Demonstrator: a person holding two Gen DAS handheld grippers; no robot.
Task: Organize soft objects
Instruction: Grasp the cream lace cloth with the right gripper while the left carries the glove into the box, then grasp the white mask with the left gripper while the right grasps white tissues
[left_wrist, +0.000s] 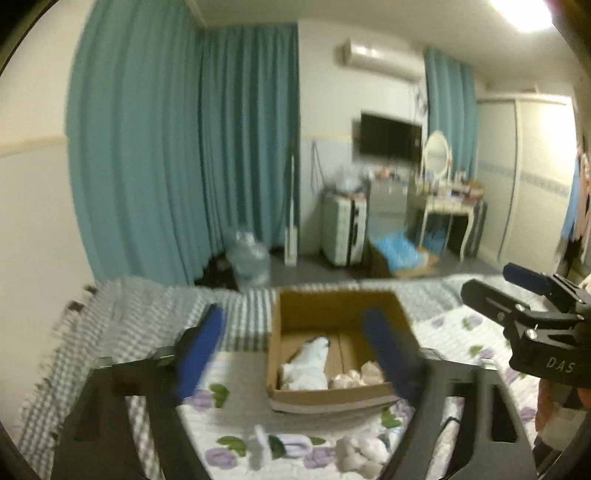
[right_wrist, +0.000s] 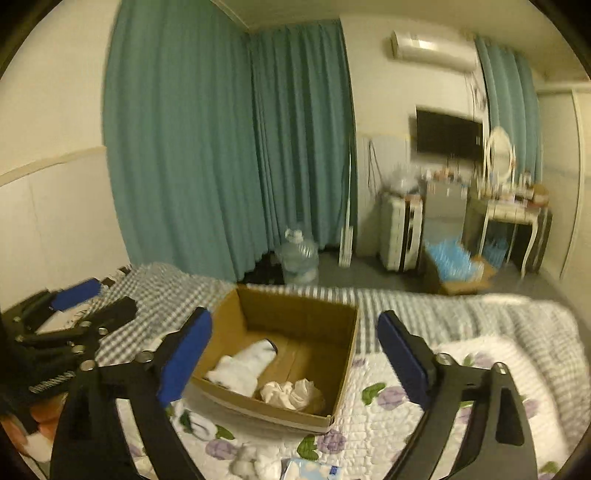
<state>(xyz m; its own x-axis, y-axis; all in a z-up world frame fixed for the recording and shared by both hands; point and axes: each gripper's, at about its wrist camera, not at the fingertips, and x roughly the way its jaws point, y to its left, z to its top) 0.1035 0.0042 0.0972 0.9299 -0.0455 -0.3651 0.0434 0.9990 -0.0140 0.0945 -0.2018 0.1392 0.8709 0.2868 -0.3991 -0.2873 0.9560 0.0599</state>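
Cardboard box (right_wrist: 280, 354) set mid-bed (right_wrist: 480, 354); white sock (right_wrist: 243, 363) and cream cloth (right_wrist: 290, 393) inside. Loose soft items (left_wrist: 360, 452) left at bed's near edge. Left hand-held gripper (left_wrist: 295, 354), right hand-held gripper (right_wrist: 291, 358) both spread wide, nothing held. Items judged light, limp; best pinched at bunched middle.

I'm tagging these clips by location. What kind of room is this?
Most likely a bedroom: the cardboard box sits on a bed with a floral quilt, and across the floor stand a dressing table with an oval mirror and a wall-mounted TV.
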